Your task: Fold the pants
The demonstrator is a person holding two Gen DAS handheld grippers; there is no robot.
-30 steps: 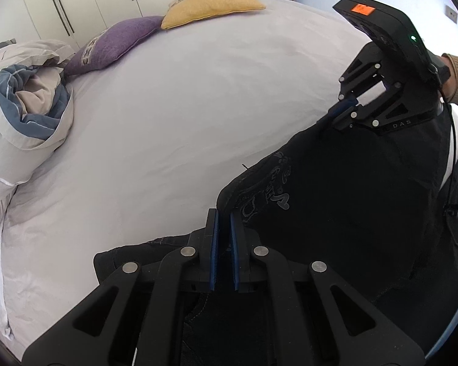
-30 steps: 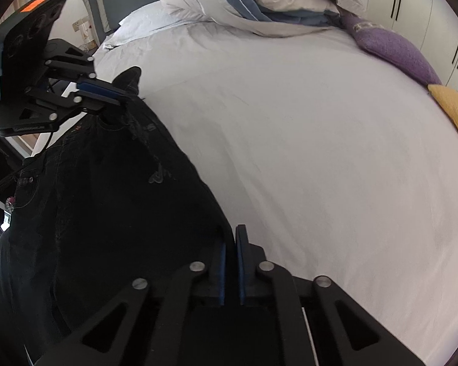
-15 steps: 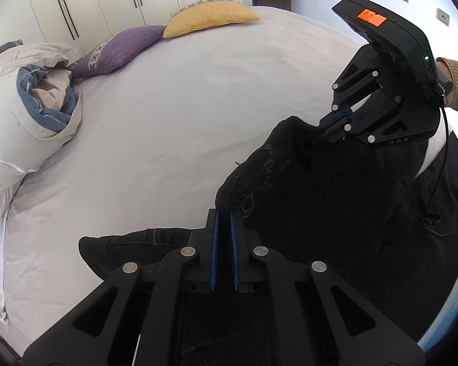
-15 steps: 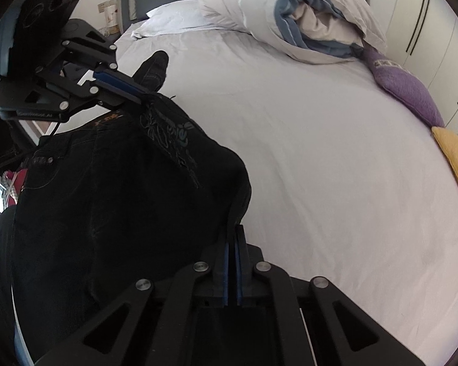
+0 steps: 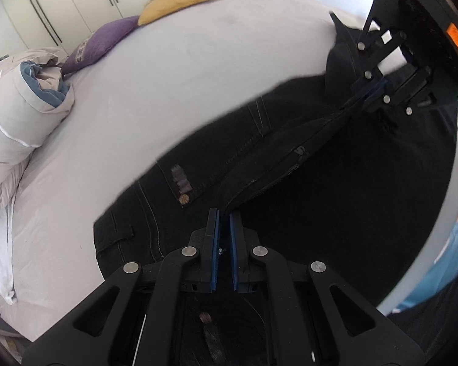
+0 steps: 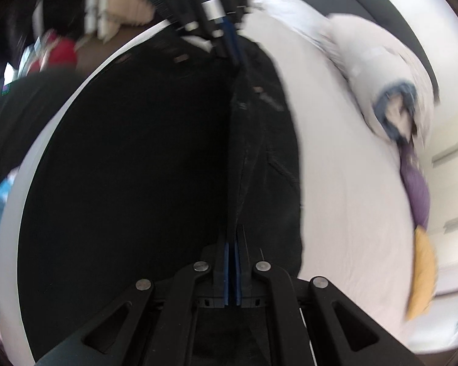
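A pair of black pants [image 5: 259, 152] is stretched taut between two handheld grippers above a bed [image 5: 168, 70] covered in a pale sheet. The left gripper [image 5: 223, 228] is seen at the bottom of its own view, its blue pads nearly together and clamped on a fold of the dark cloth at the waistband. The right gripper [image 5: 375, 91] appears at the upper right of that view, pinched shut on the far end of the same edge. Stitching, a rivet and a belt loop can be made out on the pants, but the legs are lost in blackness below (no detail shows there).

The right wrist view is heavily blurred. Its own gripper [image 6: 232, 250] is closed on the fabric edge, and the left gripper [image 6: 229, 42] is smeared at the top. A rolled white and blue duvet [image 5: 27, 97], a purple cushion [image 5: 103, 42] and a yellow cushion [image 5: 180, 0] lie at the far side of the bed. Wardrobe doors [image 5: 61, 6] are cut off by the lens edge.
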